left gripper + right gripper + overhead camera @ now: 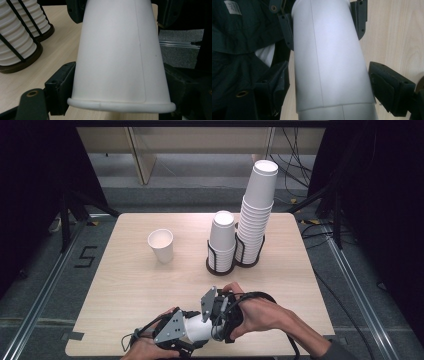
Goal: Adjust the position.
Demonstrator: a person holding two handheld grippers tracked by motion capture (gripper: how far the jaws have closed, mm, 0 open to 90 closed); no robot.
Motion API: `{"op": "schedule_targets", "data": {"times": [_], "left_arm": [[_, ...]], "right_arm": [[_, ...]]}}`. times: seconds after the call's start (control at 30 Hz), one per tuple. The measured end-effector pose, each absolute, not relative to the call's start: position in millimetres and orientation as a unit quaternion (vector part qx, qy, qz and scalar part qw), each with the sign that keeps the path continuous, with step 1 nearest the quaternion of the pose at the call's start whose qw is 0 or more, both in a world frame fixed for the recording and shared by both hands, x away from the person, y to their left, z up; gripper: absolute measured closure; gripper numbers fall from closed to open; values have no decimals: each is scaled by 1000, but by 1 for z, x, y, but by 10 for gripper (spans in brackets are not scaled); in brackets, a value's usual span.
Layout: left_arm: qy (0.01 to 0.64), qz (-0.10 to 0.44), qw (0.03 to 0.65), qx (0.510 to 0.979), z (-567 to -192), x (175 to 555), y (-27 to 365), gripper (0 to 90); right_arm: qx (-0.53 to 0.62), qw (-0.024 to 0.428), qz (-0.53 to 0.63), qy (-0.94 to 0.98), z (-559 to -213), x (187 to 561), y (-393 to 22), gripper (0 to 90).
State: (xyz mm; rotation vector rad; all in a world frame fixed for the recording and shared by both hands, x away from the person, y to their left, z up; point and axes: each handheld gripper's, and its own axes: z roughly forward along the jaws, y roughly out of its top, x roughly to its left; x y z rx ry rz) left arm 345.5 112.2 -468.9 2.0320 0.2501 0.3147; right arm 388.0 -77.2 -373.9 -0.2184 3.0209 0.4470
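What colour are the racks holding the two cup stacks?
Black wire racks on dark round bases, clearest in the high view.

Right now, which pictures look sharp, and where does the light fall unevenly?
High view: sharp on the table, black at both sides. Left gripper view: held cup evenly lit and crisp. Right gripper view: the cup looks greyer, shaded toward its edges, fingers slightly soft.

Wooden table (pixel 130 285). Lone upright paper cup (pixel 161 245) at 10 o'clock of centre. Two black holders side by side at 1 o'clock: short cup stack (pixel 222 241), tall cup stack (pixel 256 215) just right of it. At 6 o'clock near the front edge, left gripper (pixel 186 336) and right gripper (pixel 218 317) meet on a white cup (pixel 196 330) lying sideways between them; jaw state unclear from here
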Motion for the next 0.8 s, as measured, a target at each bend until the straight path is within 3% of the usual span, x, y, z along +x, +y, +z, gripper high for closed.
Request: {"op": "schedule_targets", "data": {"times": [0.63,0.8], "left_arm": [[93,109,509,849,-467,344,113,207],[97,102,517,844,-467,346,113,161]], "right_arm": [[-71,27,113,991,-393,385,-77,244],[-76,28,119,990,-395,386,-77,243]]}}
